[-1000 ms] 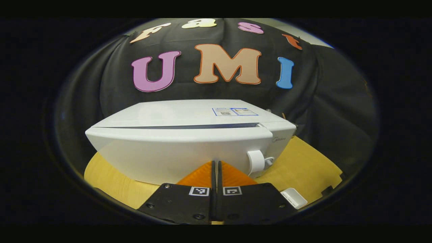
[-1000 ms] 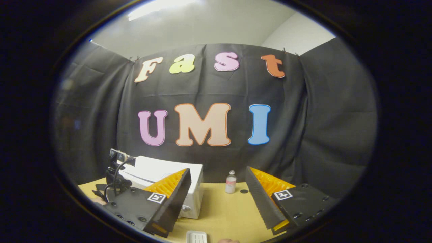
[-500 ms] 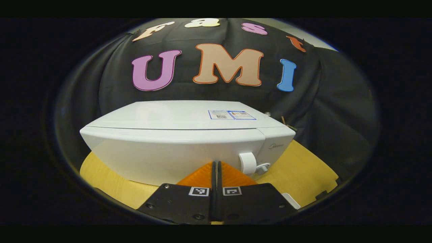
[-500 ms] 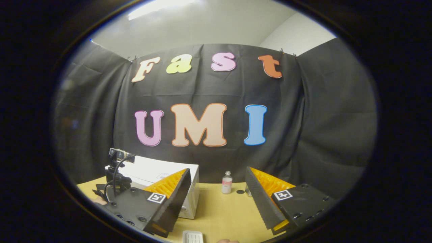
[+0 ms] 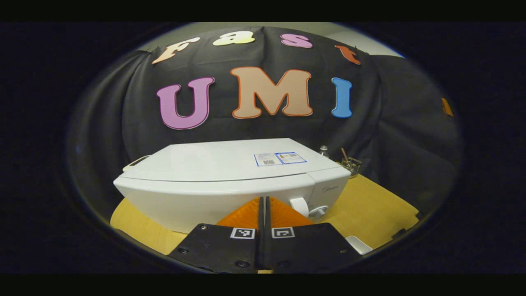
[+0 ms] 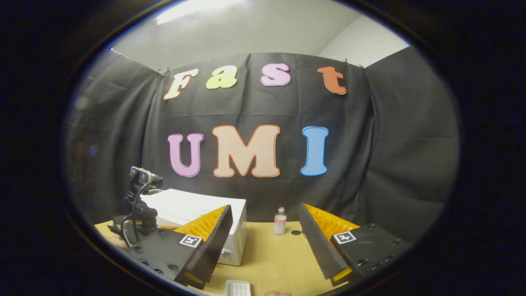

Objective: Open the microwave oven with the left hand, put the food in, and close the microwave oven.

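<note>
Nearest in the left gripper view, the left hand-held gripper (image 5: 263,205) has its two fingers pressed flat together with nothing between them, pointed at the front of the microwave oven (image 5: 230,181) at twelve o'clock; judging by that aim and by the door lying flush with the body, it looks like the door-closing end of the task or a push on the front face, though what is inside cannot be seen. Just past the fingertips at about one o'clock sit the door handle (image 5: 299,205) and one control knob (image 5: 317,211), both on the oven's right end, which is why the gripper comes in from this side. At about four o'clock a small white tray-like object (image 5: 358,244) lies on the counter (image 5: 378,205), apart from the oven; what it holds cannot be made out. In the right gripper view, the right hand-held gripper (image 6: 265,230) is spread wide and empty, held back above the counter, probably waiting clear of the oven. Between its fingers at six o'clock is the same white tray (image 6: 238,288); farther off, at twelve o'clock, one small bottle (image 6: 280,221) stands upright with a dark cap (image 6: 296,232) just beside it. At ten o'clock the other gripper's body with its cable (image 6: 137,205) stands in front of the oven. Count: one oven, one tray, one bottle, two grippers.
</note>
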{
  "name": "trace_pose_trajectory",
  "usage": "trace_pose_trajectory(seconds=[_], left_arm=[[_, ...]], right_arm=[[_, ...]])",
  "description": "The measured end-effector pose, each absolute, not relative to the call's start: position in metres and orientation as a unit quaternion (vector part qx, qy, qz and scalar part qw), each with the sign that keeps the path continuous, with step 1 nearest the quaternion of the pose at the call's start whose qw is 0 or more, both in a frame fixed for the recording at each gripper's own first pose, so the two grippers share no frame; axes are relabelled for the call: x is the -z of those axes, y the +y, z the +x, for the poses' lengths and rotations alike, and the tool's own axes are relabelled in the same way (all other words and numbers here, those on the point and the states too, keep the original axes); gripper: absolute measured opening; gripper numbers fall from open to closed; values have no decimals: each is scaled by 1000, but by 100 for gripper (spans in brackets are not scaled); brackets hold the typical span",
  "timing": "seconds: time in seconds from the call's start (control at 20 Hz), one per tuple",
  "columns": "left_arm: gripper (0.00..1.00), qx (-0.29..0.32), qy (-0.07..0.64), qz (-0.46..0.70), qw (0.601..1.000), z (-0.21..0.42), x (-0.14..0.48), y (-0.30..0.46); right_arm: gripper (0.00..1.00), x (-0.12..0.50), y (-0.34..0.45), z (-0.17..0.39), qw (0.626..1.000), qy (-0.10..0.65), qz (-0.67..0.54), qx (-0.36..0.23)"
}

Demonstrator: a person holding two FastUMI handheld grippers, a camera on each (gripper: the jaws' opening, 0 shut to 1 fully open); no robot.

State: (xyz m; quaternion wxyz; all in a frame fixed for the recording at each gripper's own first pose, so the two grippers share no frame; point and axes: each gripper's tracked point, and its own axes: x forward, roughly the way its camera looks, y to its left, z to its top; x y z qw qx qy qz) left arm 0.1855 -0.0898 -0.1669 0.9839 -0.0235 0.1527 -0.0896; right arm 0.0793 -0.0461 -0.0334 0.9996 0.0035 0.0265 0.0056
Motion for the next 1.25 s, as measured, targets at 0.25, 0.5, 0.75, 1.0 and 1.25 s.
trace_pose_trajectory(seconds=[0.25,0.5,0.75,1.0,1.25], left_arm=[[1,68,90,-21,993,158,97,-69],[1,54,46,-60,996,119,44,-48],[99,-16,23,-59,998,99,25,-2],[92,-18,36,-92,995,76,25,3],[95,-35,29,-84,995,69,19,16]], right_arm=[[99,33,-35,76,1000,23,9,-16],[99,29,-21,74,999,17,6,-29],[99,21,-8,70,999,10,2,-40],[92,14,4,65,999,4,7,-52],[92,20,7,64,998,11,14,-55]])
